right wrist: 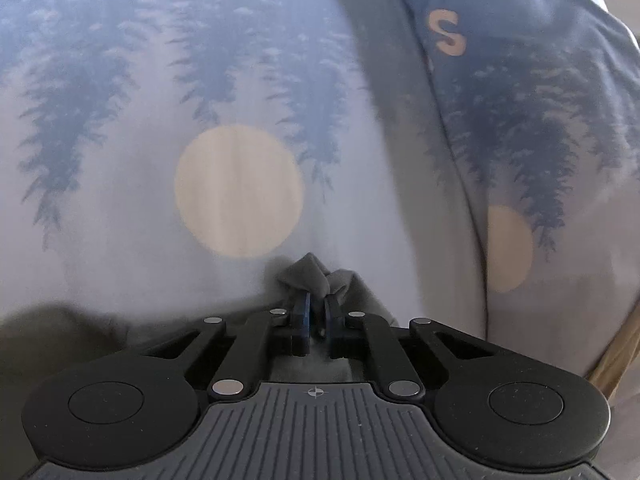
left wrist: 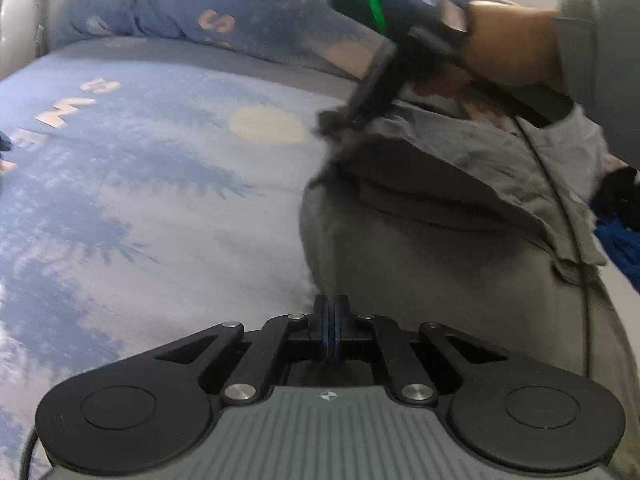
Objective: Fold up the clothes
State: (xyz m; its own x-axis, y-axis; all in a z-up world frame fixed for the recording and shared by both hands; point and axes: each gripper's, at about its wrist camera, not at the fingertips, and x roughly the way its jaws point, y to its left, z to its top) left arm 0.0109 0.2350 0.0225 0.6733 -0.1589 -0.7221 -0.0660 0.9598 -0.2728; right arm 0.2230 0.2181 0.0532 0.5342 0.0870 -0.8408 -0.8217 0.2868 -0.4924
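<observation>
- Left gripper: jaws drawn fully together at the near edge of the grey garment; whether cloth is pinched between them cannot be told.
- Right gripper: jaws narrowed onto a bunched fold of the grey garment, which rises just beyond the fingertips.
- Grey garment: lies on the right part of the blue tree-printed bedspread.
- Right hand: seen from the left wrist view, far right, holding its gripper tilted down onto the garment's far edge.
</observation>
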